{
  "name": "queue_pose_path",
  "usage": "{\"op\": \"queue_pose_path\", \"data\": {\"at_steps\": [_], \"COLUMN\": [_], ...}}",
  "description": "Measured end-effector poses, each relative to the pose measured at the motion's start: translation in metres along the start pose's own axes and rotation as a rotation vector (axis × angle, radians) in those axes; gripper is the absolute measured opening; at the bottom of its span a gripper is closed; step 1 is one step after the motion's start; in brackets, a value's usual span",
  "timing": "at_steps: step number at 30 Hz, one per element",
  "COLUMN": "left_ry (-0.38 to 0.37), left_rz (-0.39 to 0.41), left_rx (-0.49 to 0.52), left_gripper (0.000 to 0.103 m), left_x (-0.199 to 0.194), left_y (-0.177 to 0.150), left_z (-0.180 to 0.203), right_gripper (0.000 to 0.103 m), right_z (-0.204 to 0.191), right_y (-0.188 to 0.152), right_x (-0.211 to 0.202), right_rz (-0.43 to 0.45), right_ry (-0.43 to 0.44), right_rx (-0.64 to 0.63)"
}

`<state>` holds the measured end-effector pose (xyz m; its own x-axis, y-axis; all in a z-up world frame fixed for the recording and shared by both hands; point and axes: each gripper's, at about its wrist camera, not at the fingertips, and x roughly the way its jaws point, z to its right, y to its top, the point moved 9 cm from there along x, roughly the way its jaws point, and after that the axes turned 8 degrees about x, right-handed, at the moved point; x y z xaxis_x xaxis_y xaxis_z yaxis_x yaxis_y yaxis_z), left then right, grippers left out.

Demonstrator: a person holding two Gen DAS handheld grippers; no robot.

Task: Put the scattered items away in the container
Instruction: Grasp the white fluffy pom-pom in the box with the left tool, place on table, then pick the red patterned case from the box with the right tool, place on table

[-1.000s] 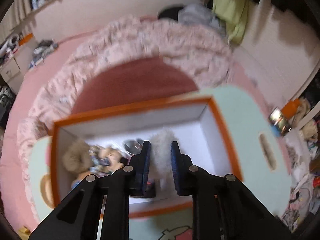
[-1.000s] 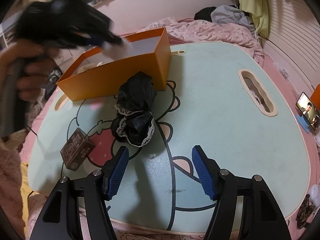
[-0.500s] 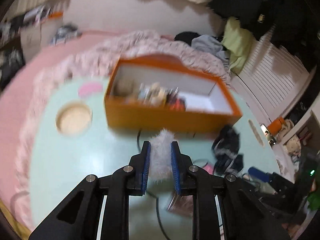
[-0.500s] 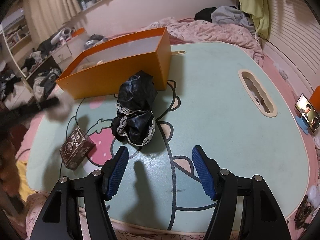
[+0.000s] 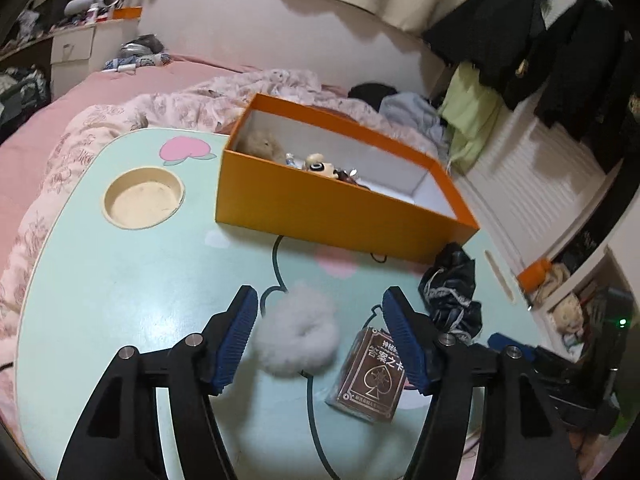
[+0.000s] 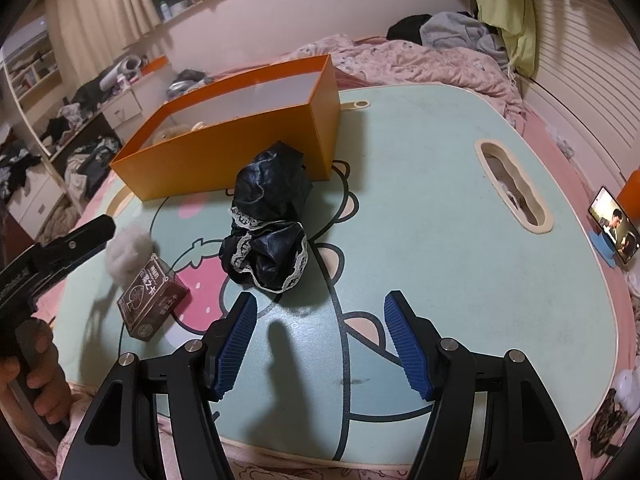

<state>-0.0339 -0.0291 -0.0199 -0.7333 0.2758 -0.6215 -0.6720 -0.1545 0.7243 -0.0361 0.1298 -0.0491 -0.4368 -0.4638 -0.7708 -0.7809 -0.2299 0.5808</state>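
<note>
Left tool (image 5: 316, 336) has just been spreading apart, white fluffy scrunchie (image 5: 296, 334) loose between; right tool (image 6: 316, 340) apart, empty. Orange box (image 5: 320, 208) part-filled; scrunchie, card box (image 5: 370, 374), black cloth (image 6: 268, 220) remain mid-worktop (image 5: 120, 288).

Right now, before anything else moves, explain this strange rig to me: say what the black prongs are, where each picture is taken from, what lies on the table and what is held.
No robot here: a person carries a hand-held gripper in each hand, each with a camera looking along its two blue-padded fingers. The left hand-held gripper has just been opening; the white fluffy scrunchie lies on the table between its jaws, no longer pinched. The right hand-held gripper is open and holds nothing. Also on the table: a brown card box, a black lace-trimmed cloth and the orange box, which has small toys inside.
</note>
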Motion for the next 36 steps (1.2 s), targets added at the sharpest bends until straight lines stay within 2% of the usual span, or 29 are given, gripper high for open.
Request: {"op": "queue_pose_path", "data": {"at_steps": [4, 8, 12, 14, 16, 19, 20, 21, 23, 25, 28, 31, 34, 36], "left_ry": [-0.022, -0.026, -0.034, -0.042, -0.043, -0.050, -0.053, -0.055, -0.059, -0.065, -0.072, -0.082, -0.084, -0.081], "left_rz": [0.016, 0.061, 0.099, 0.100, 0.097, 0.105, 0.109, 0.112, 0.116, 0.116, 0.107, 0.095, 0.097, 0.102], "left_rx": [-0.058, -0.086, -0.119, -0.128, -0.130, -0.137, -0.140, -0.143, -0.149, -0.155, -0.168, -0.182, -0.187, -0.185], "left_gripper": [0.066, 0.066, 0.066, 0.066, 0.066, 0.066, 0.066, 0.066, 0.066, 0.066, 0.066, 0.066, 0.066, 0.066], "left_x": [-0.001, -0.007, -0.012, -0.011, -0.010, -0.012, -0.013, -0.014, -0.014, -0.014, -0.012, -0.009, -0.010, -0.011], "left_y": [-0.001, -0.002, -0.001, -0.002, -0.003, -0.003, -0.003, -0.003, -0.003, -0.004, -0.006, -0.008, -0.009, -0.008], "left_z": [-0.009, -0.015, -0.022, -0.024, -0.024, -0.026, -0.026, -0.027, -0.028, -0.029, -0.031, -0.032, -0.032, -0.031], "right_gripper": [0.066, 0.066, 0.067, 0.066, 0.066, 0.066, 0.066, 0.066, 0.059, 0.054, 0.054, 0.053, 0.044, 0.040], "right_z": [0.002, 0.008, -0.001, -0.024, -0.048, -0.088, -0.098, -0.104, -0.113, -0.119, -0.123, -0.129, -0.126, -0.123], "right_y": [0.002, 0.014, 0.055, 0.084, 0.106, 0.131, 0.135, 0.137, 0.137, 0.131, 0.124, 0.117, 0.111, 0.113], "right_x": [-0.001, -0.016, -0.042, -0.049, -0.046, -0.016, 0.001, 0.017, 0.052, 0.073, 0.096, 0.110, 0.126, 0.128], "right_rz": [0.005, 0.056, 0.148, 0.140, 0.094, -0.077, -0.142, -0.194, -0.285, -0.329, -0.355, -0.384, -0.410, -0.378], "right_ry": [-0.003, -0.006, -0.037, 0.008, 0.071, 0.190, 0.204, 0.196, 0.166, 0.123, 0.025, 0.016, -0.043, -0.082], "right_rx": [0.013, 0.035, -0.023, -0.069, -0.097, -0.093, -0.078, -0.063, -0.041, -0.050, -0.094, -0.093, -0.101, -0.126]}}
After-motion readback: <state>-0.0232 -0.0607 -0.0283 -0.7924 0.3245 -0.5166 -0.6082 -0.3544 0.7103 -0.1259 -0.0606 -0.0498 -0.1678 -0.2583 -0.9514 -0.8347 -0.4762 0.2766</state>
